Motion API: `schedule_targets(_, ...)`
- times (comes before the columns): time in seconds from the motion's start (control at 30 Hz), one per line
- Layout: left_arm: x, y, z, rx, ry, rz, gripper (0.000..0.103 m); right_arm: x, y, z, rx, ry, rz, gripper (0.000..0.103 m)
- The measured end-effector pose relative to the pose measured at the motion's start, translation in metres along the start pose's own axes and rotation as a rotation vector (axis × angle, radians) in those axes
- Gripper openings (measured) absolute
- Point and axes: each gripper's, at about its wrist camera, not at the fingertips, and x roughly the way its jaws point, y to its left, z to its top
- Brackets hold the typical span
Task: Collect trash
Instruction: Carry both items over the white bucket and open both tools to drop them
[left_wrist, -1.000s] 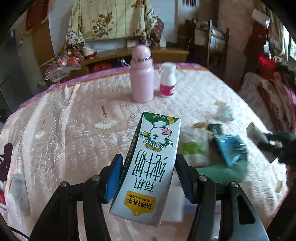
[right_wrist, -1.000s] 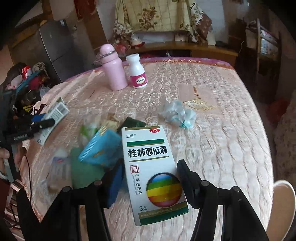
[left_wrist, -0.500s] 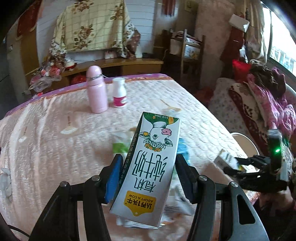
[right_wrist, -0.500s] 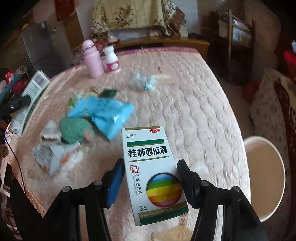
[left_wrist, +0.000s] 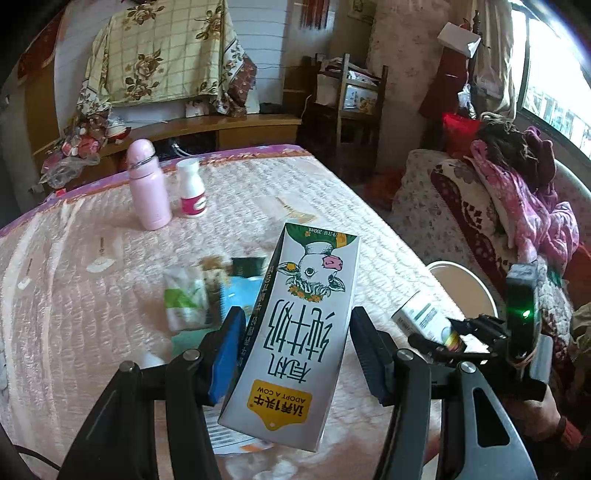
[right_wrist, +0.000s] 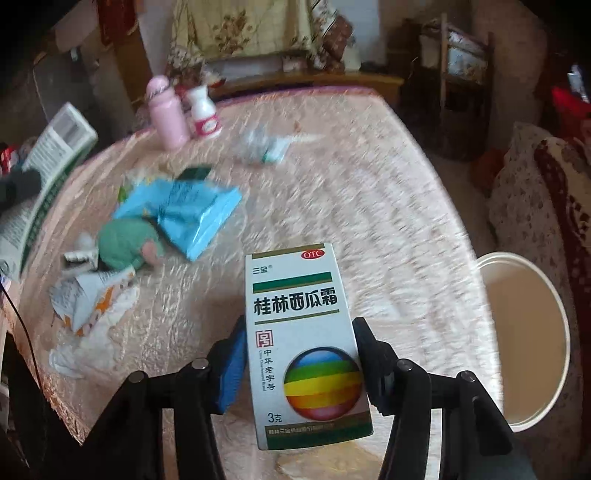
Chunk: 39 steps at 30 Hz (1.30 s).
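Setting: lived-in home room | landmark: round table (left_wrist: 92, 332) under a quilted pink cloth | behind it: wooden sideboard (left_wrist: 221, 127) draped with floral fabric (left_wrist: 159, 55) | right of it: sofa (left_wrist: 461, 206) heaped with clothes (left_wrist: 517, 192), window (left_wrist: 554, 99) above

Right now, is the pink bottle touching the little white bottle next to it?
Apart. In the left wrist view, a strip of quilted cloth shows between the pink bottle and the white bottle; both stand upright side by side.

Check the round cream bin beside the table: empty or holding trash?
Empty as far as visible: the round cream bin shows only bare inner wall and floor.
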Motion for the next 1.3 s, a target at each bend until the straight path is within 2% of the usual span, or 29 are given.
schedule_targets(0.23,0.015,-0.056,0.016,0.029,-0.002,-0.097,0.06,-0.047,-0.047,0.007,0.121,-0.08,-0.075,0.057)
schedule_targets(0.4,0.034,-0.11,0.022,0.065,0.017,-0.164,0.06,-0.069,-0.091,0.004,0.202,-0.107,-0.17,0.057)
schedule_targets(0.6,0.066,-0.169,0.025,0.108,0.05,-0.209,0.061,-0.082,-0.153,-0.008,0.334,-0.113,-0.269,0.057)
schedule_targets(0.73,0.093,-0.202,0.026,0.113,0.09,-0.251,0.061,-0.084,-0.19,-0.017,0.401,-0.1,-0.309,0.057)
schedule_targets(0.83,0.11,-0.222,0.025,0.13,0.092,-0.265,0.061,-0.082,-0.21,-0.02,0.438,-0.093,-0.322,0.059)
schedule_targets(0.87,0.114,-0.225,0.025,0.13,0.089,-0.268,0.062,-0.081,-0.216,-0.021,0.452,-0.096,-0.326,0.059)
schedule_targets(0.97,0.127,-0.233,0.026,0.108,0.088,-0.303,0.077,-0.079,-0.233,-0.024,0.494,-0.108,-0.358,0.065)
schedule_targets(1.0,0.128,-0.232,0.026,0.093,0.086,-0.31,0.078,-0.078,-0.238,-0.025,0.498,-0.101,-0.378,0.076)
schedule_targets(1.03,0.129,-0.23,0.026,0.077,0.09,-0.314,0.078,-0.077,-0.24,-0.026,0.497,-0.099,-0.383,0.078)
schedule_targets(1.3,0.123,-0.213,0.022,0.085,0.08,-0.242,0.078,-0.072,-0.226,-0.033,0.472,-0.09,-0.363,0.078)
